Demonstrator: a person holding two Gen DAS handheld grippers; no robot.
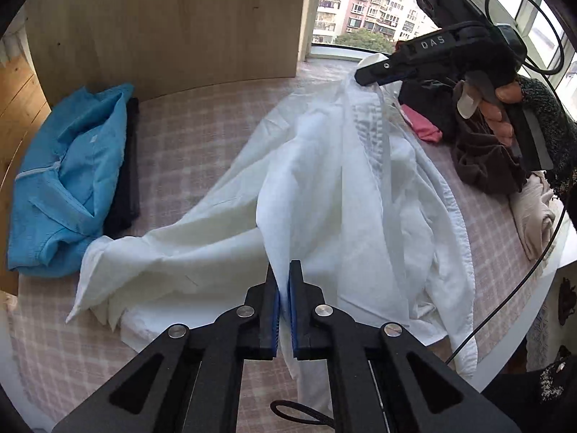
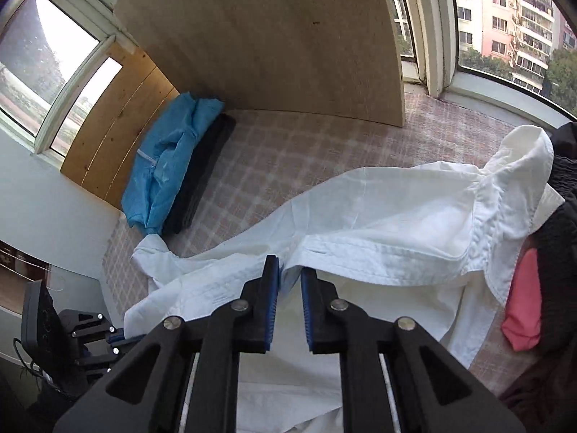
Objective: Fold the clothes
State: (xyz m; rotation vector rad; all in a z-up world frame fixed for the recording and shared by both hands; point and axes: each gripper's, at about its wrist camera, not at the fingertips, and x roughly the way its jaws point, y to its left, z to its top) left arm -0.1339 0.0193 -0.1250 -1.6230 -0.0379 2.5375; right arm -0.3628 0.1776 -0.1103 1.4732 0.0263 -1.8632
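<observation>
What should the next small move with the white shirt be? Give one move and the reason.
Probably draw the two grippers apart to pull the white shirt taut, then lay it flat. The left gripper and right gripper each pinch an edge, yet the cloth between them hangs bunched and creased on the checked cover.

A pink-and-white checked cloth (image 1: 187, 137) covers the tabletop, which runs far back to a window sill. A pale wooden board (image 2: 274, 43) stands upright at the far side, with a yellower planked panel (image 2: 119, 115) to its left. Windows (image 2: 505, 21) wrap around the far right, showing pink apartment blocks (image 1: 364, 3) and green treetops in soft daylight. Another white-framed window (image 2: 54, 68) sits at the left, above a plain white wall (image 2: 43, 216)
</observation>
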